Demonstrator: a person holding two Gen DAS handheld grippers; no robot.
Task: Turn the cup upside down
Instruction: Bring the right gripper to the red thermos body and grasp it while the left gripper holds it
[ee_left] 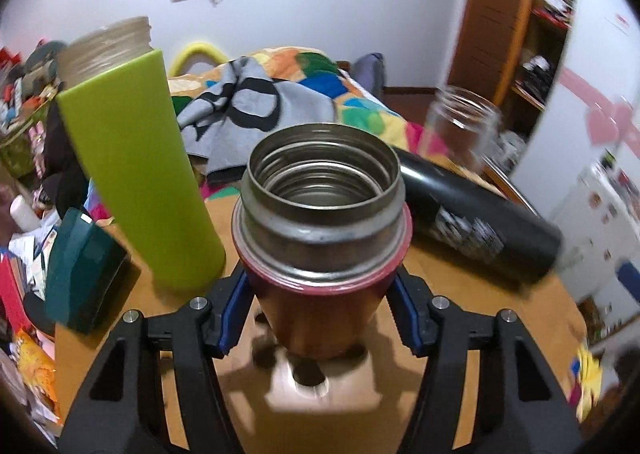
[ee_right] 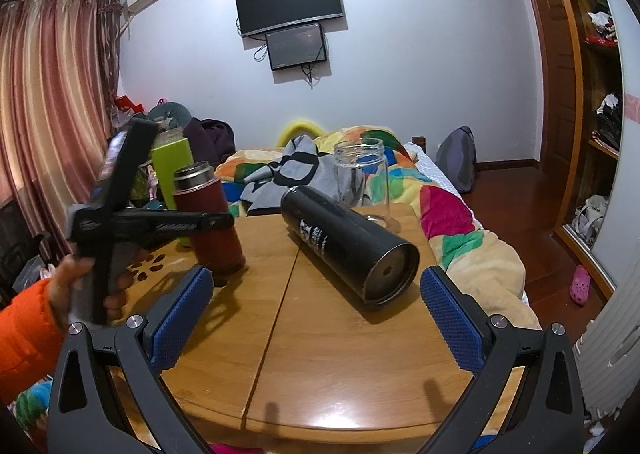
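Note:
A red thermos cup (ee_left: pixel 324 254) with a steel open mouth stands upright, mouth up. My left gripper (ee_left: pixel 320 302) is shut on its body, blue pads on both sides. In the right wrist view the same red cup (ee_right: pixel 210 222) stands at the table's left with the left gripper (ee_right: pixel 216 220) around it, held by a hand in an orange sleeve. My right gripper (ee_right: pixel 316 318) is open and empty above the table's front, its blue pads (ee_right: pixel 182 318) wide apart.
A black bottle (ee_right: pixel 348 242) lies on its side mid-table, also in the left wrist view (ee_left: pixel 480 222). A green bottle (ee_left: pixel 140 170) and a clear glass jar (ee_right: pixel 362 178) stand upright. A dark green lid (ee_left: pixel 80 274) sits at left. Wooden table (ee_right: pixel 340 366); bed behind.

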